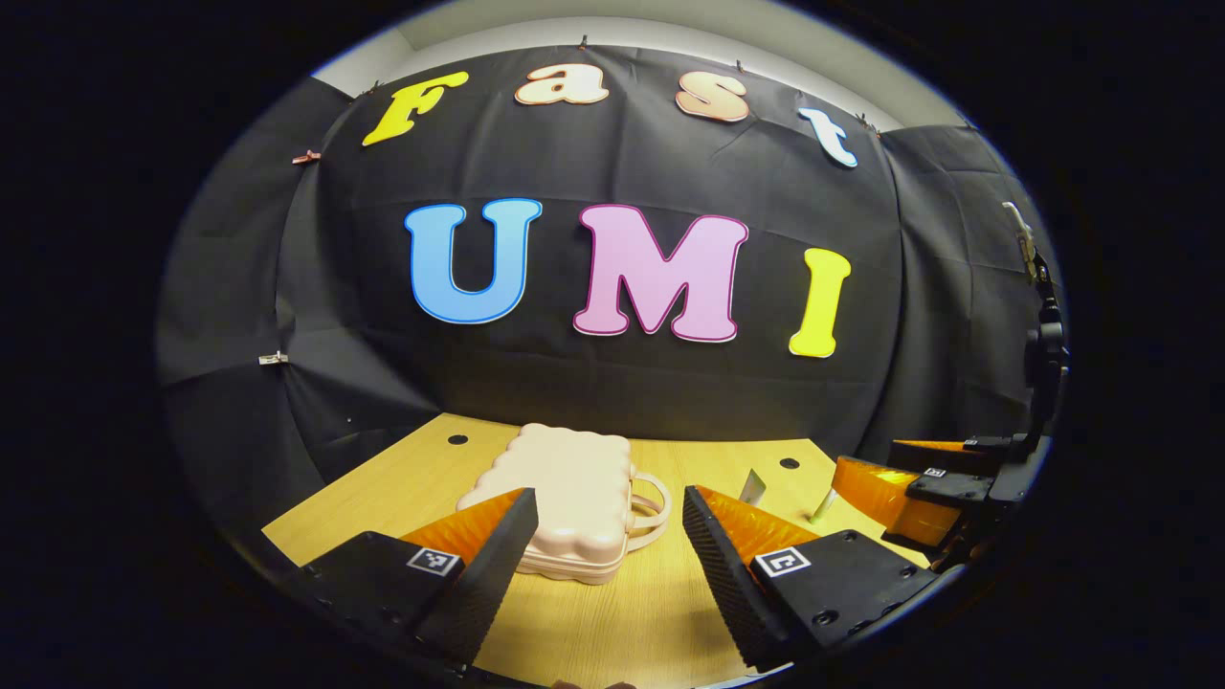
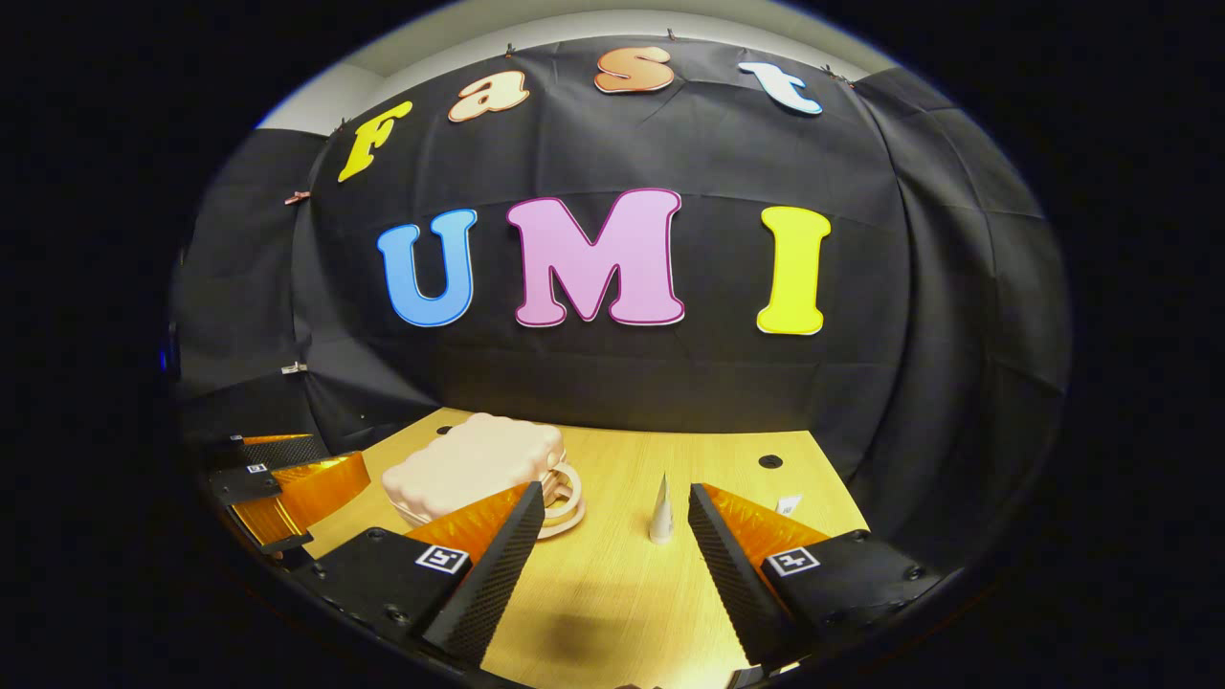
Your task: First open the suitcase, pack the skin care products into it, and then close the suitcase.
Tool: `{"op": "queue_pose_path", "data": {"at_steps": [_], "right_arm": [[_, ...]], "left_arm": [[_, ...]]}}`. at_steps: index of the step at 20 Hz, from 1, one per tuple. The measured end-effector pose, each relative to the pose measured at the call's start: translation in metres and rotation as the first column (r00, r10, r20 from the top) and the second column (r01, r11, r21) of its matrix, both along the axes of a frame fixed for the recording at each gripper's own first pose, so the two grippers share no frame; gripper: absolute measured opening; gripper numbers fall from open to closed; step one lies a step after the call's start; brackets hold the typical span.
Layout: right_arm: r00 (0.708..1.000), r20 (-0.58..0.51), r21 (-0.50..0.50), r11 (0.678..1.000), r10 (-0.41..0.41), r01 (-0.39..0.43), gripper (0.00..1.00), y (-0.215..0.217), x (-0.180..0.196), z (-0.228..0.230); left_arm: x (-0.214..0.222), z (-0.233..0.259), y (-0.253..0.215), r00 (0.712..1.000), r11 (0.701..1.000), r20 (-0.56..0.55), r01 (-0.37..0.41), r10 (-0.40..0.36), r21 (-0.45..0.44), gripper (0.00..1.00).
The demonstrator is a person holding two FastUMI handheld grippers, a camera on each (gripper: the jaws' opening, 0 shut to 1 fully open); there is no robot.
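My left gripper (image 1: 605, 536) and right gripper (image 2: 612, 531) both gape wide, holding nothing. The closed suitcase (image 1: 560, 502) lies flat on the table (image 1: 612, 622), my finger (image 1: 478, 565) hiding its near corner. The small tubes (image 2: 661, 512) beside it are perhaps skincare.

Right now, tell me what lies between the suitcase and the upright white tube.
In the right gripper view, only bare wooden tabletop lies between the closed suitcase, its handle facing the gap, and the white tube.
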State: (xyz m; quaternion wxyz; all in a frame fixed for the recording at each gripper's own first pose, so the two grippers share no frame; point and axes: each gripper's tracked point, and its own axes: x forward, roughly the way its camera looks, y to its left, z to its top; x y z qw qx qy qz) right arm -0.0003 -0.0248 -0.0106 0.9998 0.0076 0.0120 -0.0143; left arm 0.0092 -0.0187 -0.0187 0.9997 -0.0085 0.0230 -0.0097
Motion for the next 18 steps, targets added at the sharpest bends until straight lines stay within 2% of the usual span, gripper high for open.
{"op": "queue_pose_path", "data": {"at_steps": [18], "right_arm": [[0.999,-0.011,0.020,0.999,-0.049,0.049,0.96,-0.021,0.007,-0.006]], "left_arm": [[0.017,-0.004,-0.014,0.999,0.999,-0.017,0.039,-0.039,0.011,0.96]]}}
